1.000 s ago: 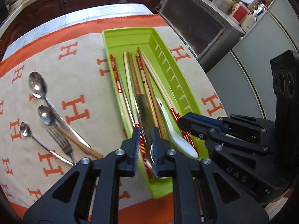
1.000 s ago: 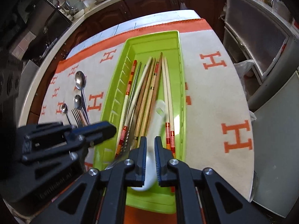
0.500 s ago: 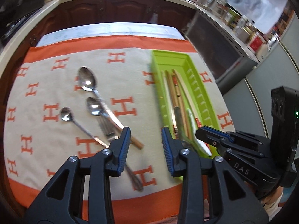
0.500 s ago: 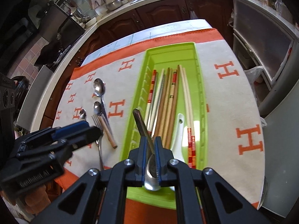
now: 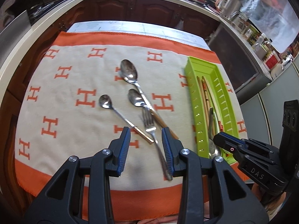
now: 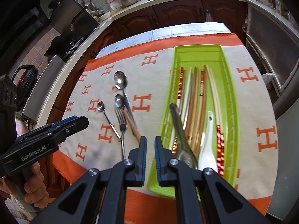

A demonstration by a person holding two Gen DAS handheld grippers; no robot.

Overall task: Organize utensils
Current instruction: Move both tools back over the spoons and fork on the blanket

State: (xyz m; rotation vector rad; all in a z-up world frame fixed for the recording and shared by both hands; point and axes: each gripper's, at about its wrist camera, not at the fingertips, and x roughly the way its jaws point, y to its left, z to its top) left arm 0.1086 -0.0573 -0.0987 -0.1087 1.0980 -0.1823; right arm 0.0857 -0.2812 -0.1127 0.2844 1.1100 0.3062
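**Left gripper open above the loose cutlery; right gripper empty at the tray's near end**

Left gripper (image 5: 145, 132): the jaws have just been opening and stand moderately apart. Nothing is between the pads. It hangs over the patterned cloth (image 5: 74, 78), pointing steeply down, with the fork (image 5: 149, 125) on the cloth directly beneath the gap, tines away from the camera. A person's hand (image 6: 35, 183) grips its handle.

Right gripper (image 6: 150, 140): the jaws stand with only a narrow gap and hold nothing. It sits over the near left corner of the green tray (image 5: 194, 100).

Utensils on the cloth, left of the tray:
- large spoon (image 5: 129, 72), farthest from the camera
- wooden-handled spoon (image 5: 136, 98), lying against the large spoon's handle
- small spoon (image 5: 105, 100), left of the others and apart from them
- the fork, just beside the wooden handle

Utensils in the tray:
- chopsticks (image 6: 194, 97), lying lengthwise
- white ceramic spoon (image 6: 207, 145), at the near end
- metal spoon (image 6: 179, 128), blurred, lying aslant across the chopsticks with its bowl at the near end, just right of the right gripper's fingers
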